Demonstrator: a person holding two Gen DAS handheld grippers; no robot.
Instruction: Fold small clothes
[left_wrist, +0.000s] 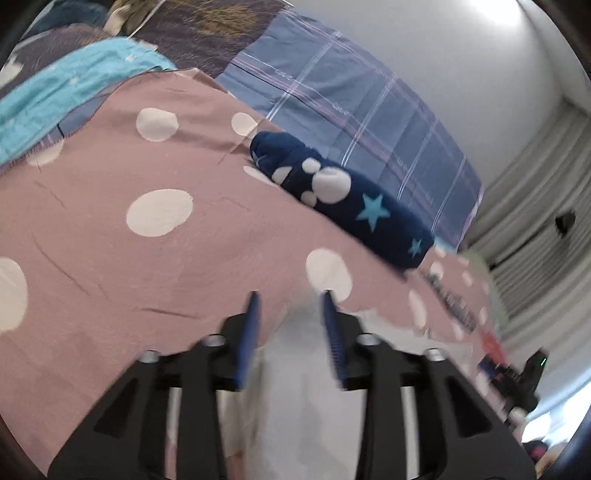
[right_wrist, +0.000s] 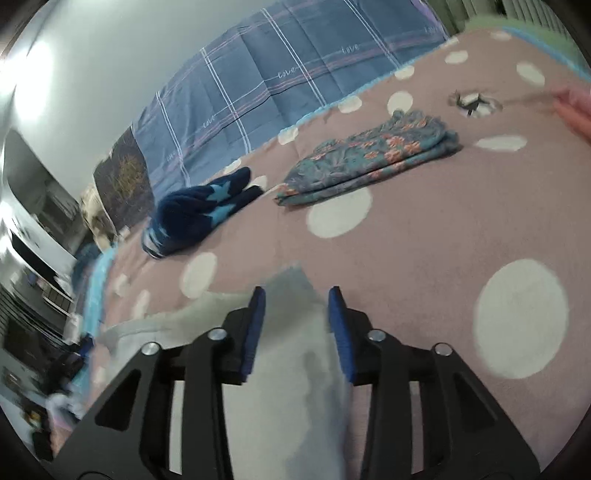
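Observation:
A pale grey-white garment (left_wrist: 295, 369) lies on the pink polka-dot bedsheet (left_wrist: 147, 277), right under my left gripper (left_wrist: 291, 299). The blue pads stand apart, with the cloth showing in the gap between them. In the right wrist view the same pale garment (right_wrist: 291, 369) runs between the spread pads of my right gripper (right_wrist: 297, 295), which do not pinch it. A navy garment with light blue stars (left_wrist: 343, 199) (right_wrist: 195, 214) lies further back on the bed. A folded teal floral garment (right_wrist: 369, 162) rests on the sheet (right_wrist: 424, 240) beyond the right gripper.
A blue plaid quilt (left_wrist: 351, 107) (right_wrist: 277, 81) lies along the wall behind the clothes. A turquoise towel (left_wrist: 55, 96) sits at the far left. A small black-and-white item (right_wrist: 472, 101) and a blurred pink shape (right_wrist: 576, 110) lie at the far right. Curtains (left_wrist: 535, 240) hang beyond the bed's end.

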